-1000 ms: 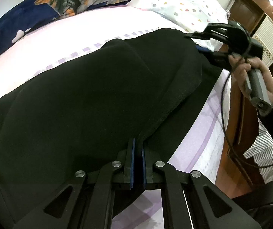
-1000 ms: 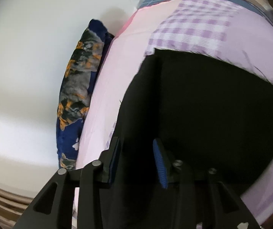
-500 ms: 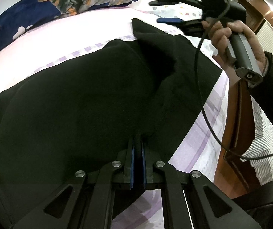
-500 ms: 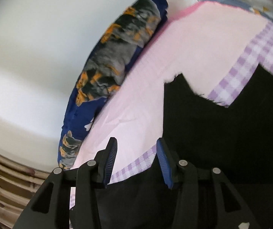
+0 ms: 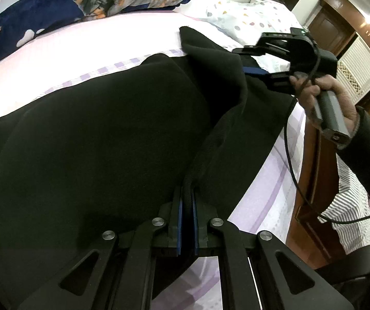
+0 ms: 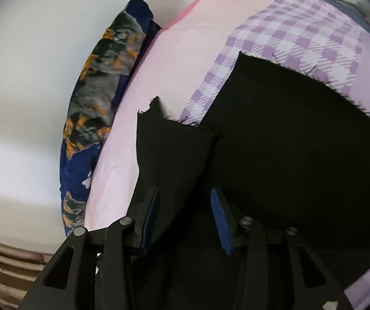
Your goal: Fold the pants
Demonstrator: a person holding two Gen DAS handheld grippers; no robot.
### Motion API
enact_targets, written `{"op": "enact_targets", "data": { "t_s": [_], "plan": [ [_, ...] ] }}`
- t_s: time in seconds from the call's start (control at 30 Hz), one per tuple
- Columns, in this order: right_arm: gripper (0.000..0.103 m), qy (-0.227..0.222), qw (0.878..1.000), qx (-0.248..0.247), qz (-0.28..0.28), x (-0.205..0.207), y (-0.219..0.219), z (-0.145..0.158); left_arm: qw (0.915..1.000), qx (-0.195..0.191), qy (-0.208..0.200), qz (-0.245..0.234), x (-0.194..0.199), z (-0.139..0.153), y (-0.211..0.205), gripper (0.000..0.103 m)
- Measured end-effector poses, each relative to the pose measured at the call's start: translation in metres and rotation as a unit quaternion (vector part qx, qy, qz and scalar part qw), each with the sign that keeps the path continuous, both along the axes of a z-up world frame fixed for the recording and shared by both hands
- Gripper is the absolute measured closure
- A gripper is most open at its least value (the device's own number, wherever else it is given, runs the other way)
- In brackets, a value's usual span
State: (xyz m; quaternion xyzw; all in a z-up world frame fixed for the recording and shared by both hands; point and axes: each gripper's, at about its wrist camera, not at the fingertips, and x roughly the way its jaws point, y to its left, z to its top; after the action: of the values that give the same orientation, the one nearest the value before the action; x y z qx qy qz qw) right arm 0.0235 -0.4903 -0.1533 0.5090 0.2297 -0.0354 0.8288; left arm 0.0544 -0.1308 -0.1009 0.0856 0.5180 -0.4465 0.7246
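1. The black pants (image 5: 102,139) are spread over a bed with a pink and purple-checked sheet (image 5: 86,51), taking up most of the left wrist view.
2. The left claw (image 5: 186,206) is clenched tight on a bunched ridge of the pants fabric, blue pads squeezed together with the cloth between them.
3. The right claw (image 6: 185,206) is closing, but its pads aren't pressing anything yet. A raised flap of the pants (image 6: 172,149) stands in the gap between the fingers, frayed hem at the top.
4. In the left view, a hand (image 5: 322,100) holds the right claw's grey handle at the far edge of the pants.
5. A navy dog-print pillow (image 5: 81,2) lies along the wall side, and a dotted white one (image 5: 249,18) is near the head end.
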Motion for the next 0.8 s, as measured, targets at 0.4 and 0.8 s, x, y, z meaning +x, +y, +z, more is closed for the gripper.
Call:
{"op": "enact_targets", "data": {
  "t_s": [0.4,0.8],
  "plan": [
    [0.098,0.005,1.000,-0.024,-0.016,0.017,-0.018,0.022,0.9999,0.009,-0.010,-0.001,-0.005,0.002,-0.006,0.096],
    [0.099,0.010,0.989,-0.087,-0.123,-0.125,-0.025,0.021,0.9919,0.058,-0.102,-0.047,-0.031,0.014,-0.033,0.096]
  ]
}}
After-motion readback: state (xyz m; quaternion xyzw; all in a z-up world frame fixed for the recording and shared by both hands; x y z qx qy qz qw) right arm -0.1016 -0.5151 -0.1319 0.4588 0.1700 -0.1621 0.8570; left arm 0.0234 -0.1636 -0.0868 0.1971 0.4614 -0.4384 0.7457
